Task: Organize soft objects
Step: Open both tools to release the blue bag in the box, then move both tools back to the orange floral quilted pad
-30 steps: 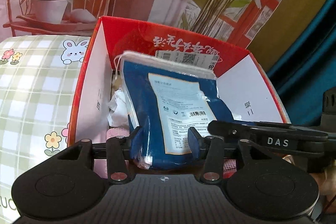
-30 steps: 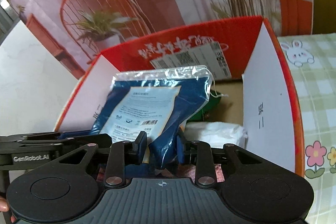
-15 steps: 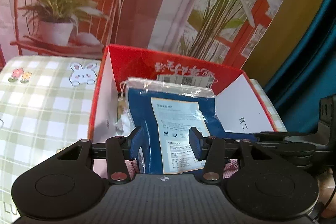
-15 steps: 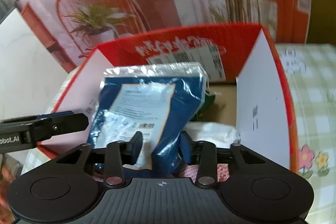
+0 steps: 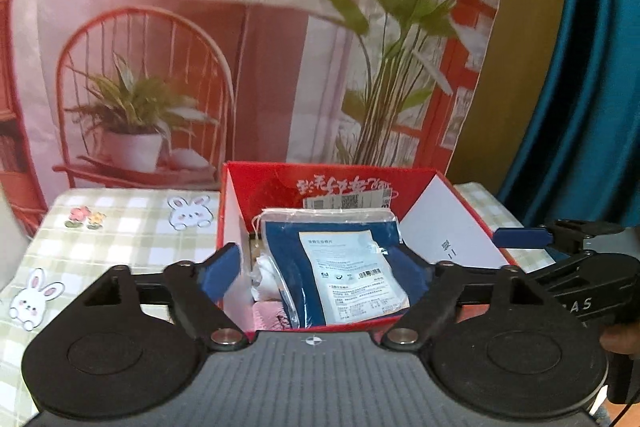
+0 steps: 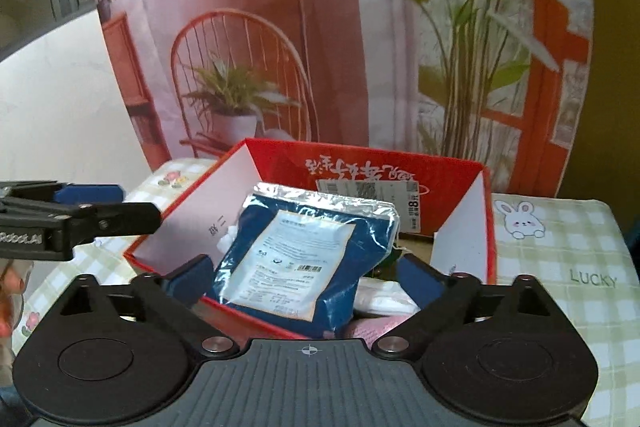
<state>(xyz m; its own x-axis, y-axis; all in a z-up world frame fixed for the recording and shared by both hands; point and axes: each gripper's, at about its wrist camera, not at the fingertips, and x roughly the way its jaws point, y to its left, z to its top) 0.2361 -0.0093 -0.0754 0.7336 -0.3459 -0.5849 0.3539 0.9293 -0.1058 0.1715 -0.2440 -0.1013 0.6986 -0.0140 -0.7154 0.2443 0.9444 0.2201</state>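
With both pairs of fingers spread wide and holding nothing, the left gripper (image 5: 318,269) and right gripper (image 6: 304,277) hover just before the red box (image 5: 240,187). The blue packet (image 6: 296,259) lies inside it, on other soft things. This placing step seems finished; next, I think, comes finding another soft object.

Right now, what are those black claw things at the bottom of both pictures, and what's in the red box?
They are grabbers that a person holds, one in each hand. Each carries a small camera looking along its two fingers, so there are two pictures: one from the left gripper, one from the right gripper. Both are open and hold nothing. In front of them a red box stands on a checked cloth with bunnies. Inside the box lies a blue packet in clear plastic with a white label, on top of some white and pink soft things.
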